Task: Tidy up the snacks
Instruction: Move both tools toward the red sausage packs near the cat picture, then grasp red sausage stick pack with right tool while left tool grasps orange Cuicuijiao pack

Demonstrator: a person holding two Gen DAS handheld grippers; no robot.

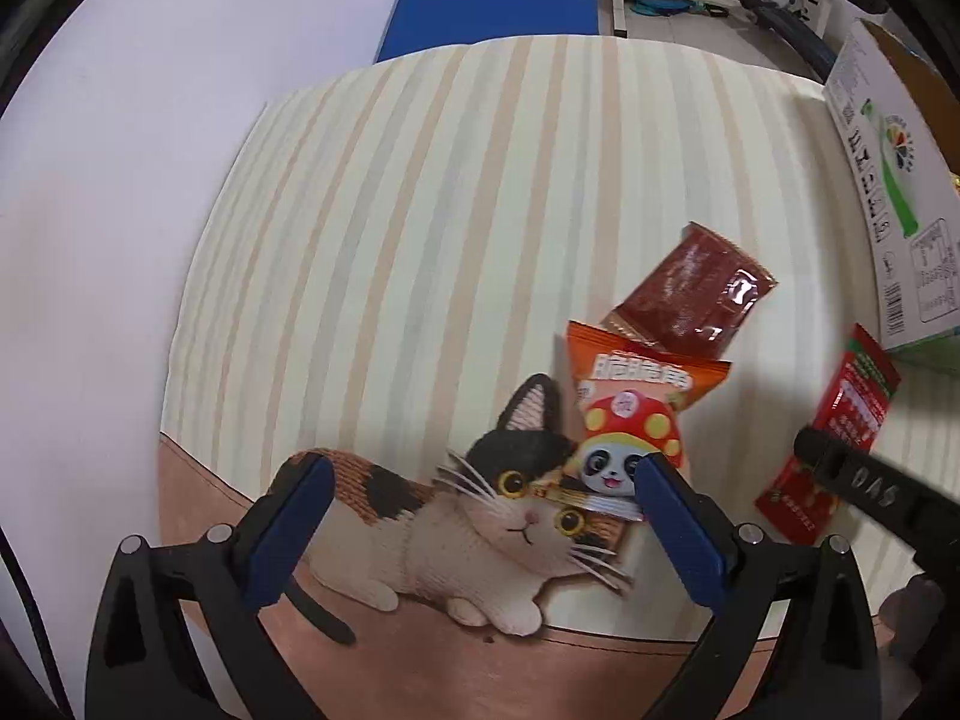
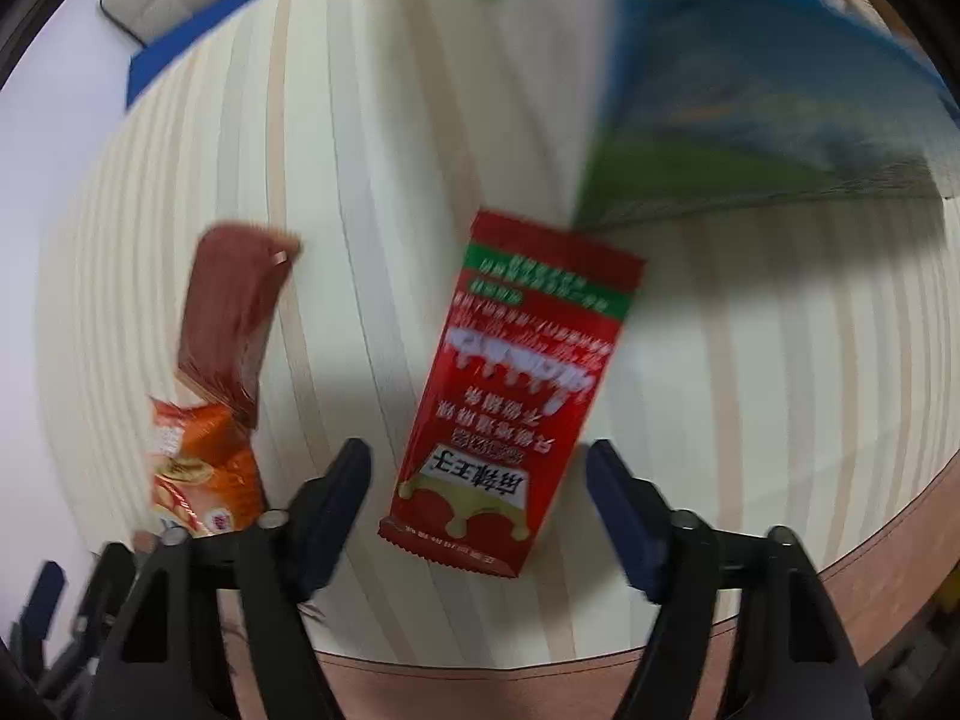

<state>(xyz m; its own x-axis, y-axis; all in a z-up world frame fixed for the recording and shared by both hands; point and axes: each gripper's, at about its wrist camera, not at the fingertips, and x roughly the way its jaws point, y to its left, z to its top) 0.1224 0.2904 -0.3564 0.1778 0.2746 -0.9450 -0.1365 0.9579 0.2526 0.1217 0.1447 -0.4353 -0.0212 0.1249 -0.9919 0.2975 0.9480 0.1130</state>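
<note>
Three snack packs lie on the striped tablecloth (image 1: 420, 210). An orange pack with a panda (image 1: 630, 414) (image 2: 198, 468) lies partly under a dark red-brown packet (image 1: 690, 294) (image 2: 234, 312). My left gripper (image 1: 480, 516) is open just above the cloth, with the orange pack's lower edge and a printed cat between its blue pads. A bright red packet (image 2: 516, 396) (image 1: 840, 432) lies flat to the right. My right gripper (image 2: 480, 510) points down over it, open, its pads standing clear on either side of the packet's near end. Part of that gripper's black frame (image 1: 864, 483) shows in the left wrist view.
An open printed cardboard box (image 1: 888, 198) (image 2: 750, 108) stands at the right, close behind the red packet. The table's near edge (image 2: 540, 666) curves just below both grippers. A blue seat (image 1: 486, 18) is beyond the far edge, with a white wall on the left.
</note>
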